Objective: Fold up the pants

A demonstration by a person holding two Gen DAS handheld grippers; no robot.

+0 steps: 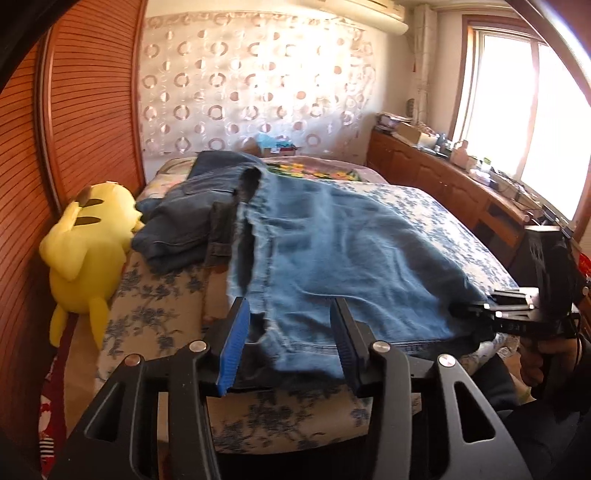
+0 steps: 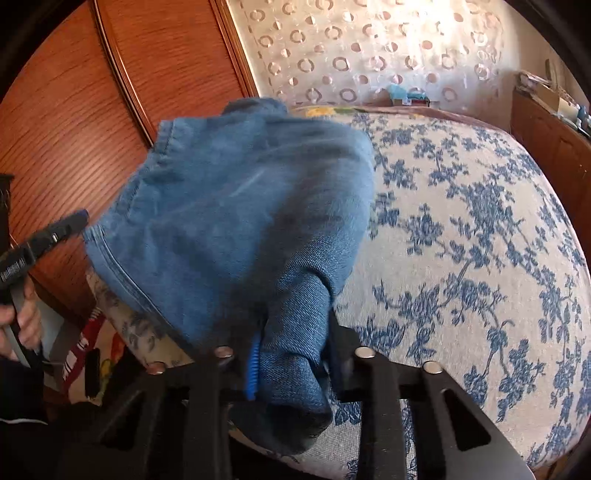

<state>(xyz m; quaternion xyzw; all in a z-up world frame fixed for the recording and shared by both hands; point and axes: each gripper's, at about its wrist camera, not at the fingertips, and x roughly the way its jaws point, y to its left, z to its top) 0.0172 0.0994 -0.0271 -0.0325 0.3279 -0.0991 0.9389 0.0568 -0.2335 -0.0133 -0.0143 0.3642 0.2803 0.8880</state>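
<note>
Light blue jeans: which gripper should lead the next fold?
Right, probably. The right gripper is already clamped on a bunched corner of the light blue jeans; the left gripper stands open astride the hem, gripping nothing.

Yellow plush toy (image 1: 88, 243) lies at the bed's left edge, right up against the slatted wooden wardrobe (image 1: 85, 99). The bedspread (image 2: 461, 229) is cream with a blue flower print. Behind the bed hangs a curtain (image 1: 251, 85) with ring patterns. A long wooden cabinet (image 1: 443, 177) cluttered with stuff runs under the bright window (image 1: 517, 110), with an air conditioner (image 1: 373, 14) up top.
</note>
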